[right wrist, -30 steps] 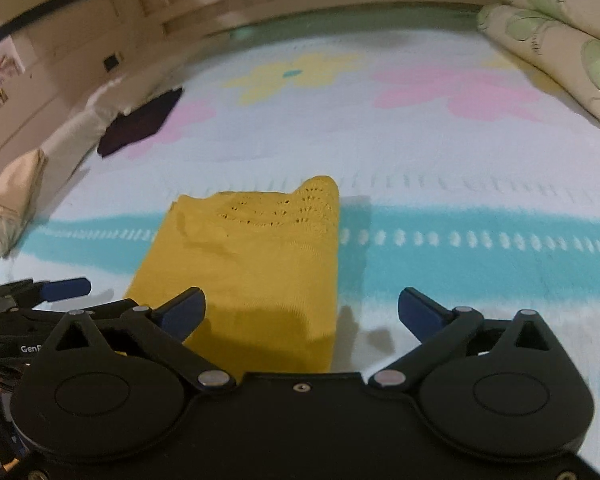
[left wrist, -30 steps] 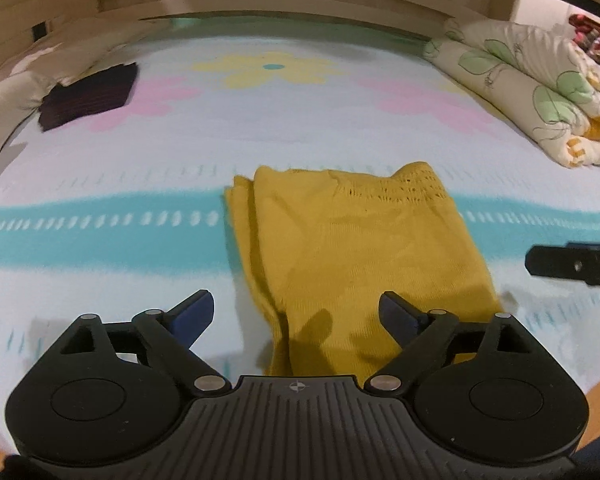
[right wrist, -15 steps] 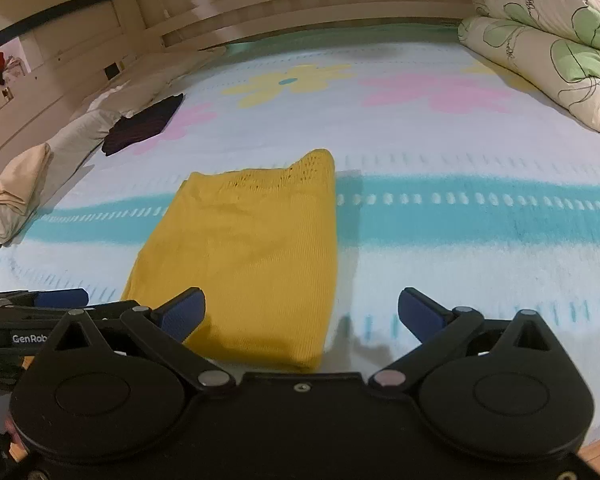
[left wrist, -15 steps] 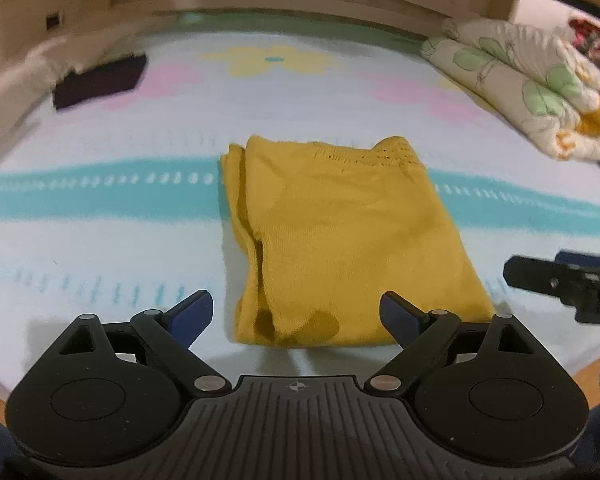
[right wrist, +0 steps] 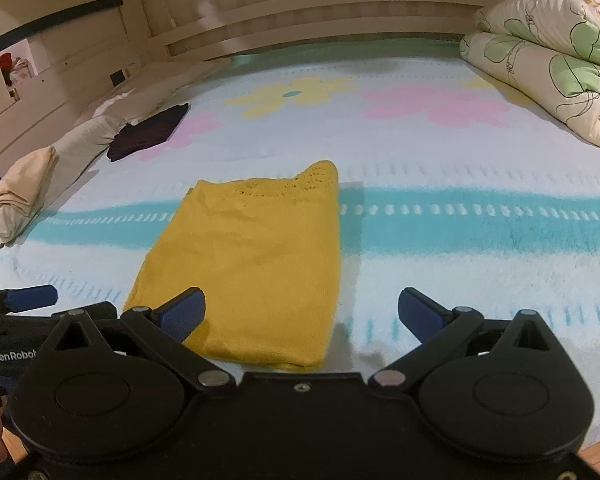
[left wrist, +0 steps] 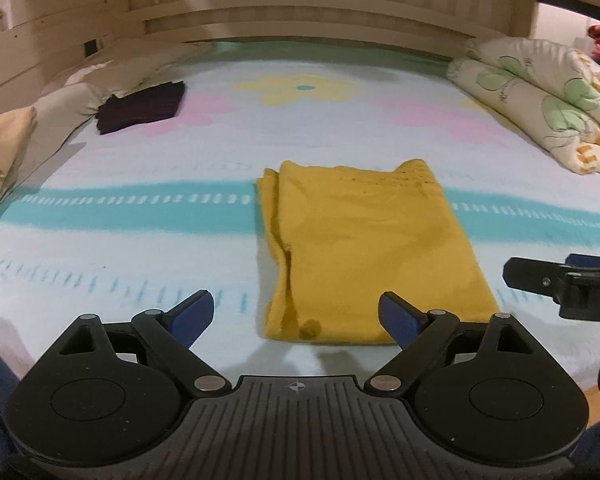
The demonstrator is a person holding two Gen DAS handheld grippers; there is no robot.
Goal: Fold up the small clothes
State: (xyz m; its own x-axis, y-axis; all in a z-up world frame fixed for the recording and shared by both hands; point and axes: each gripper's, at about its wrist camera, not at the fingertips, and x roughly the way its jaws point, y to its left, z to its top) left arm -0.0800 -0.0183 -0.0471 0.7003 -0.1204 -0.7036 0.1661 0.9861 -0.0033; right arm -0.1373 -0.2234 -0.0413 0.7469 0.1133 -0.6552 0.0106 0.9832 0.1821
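Note:
A yellow knit garment (left wrist: 364,248) lies folded into a narrow rectangle on the flowered bedspread (left wrist: 140,248); it also shows in the right wrist view (right wrist: 252,264). My left gripper (left wrist: 296,316) is open and empty, held back just short of the garment's near edge. My right gripper (right wrist: 300,312) is open and empty, above the garment's near right corner. The right gripper's tip (left wrist: 540,280) shows at the right of the left wrist view. The left gripper's tip (right wrist: 24,298) shows at the left of the right wrist view.
A folded dark purple garment (left wrist: 144,106) lies at the far left of the bed beside beige pillows (left wrist: 28,136). A rolled floral quilt (left wrist: 548,96) sits at the far right. A wooden headboard (left wrist: 300,28) bounds the far side. The bed's near edge lies below the grippers.
Both grippers have pulled back and risen from the yellow garment, so more of the bed shows. The garment lies still; both grippers stay open.

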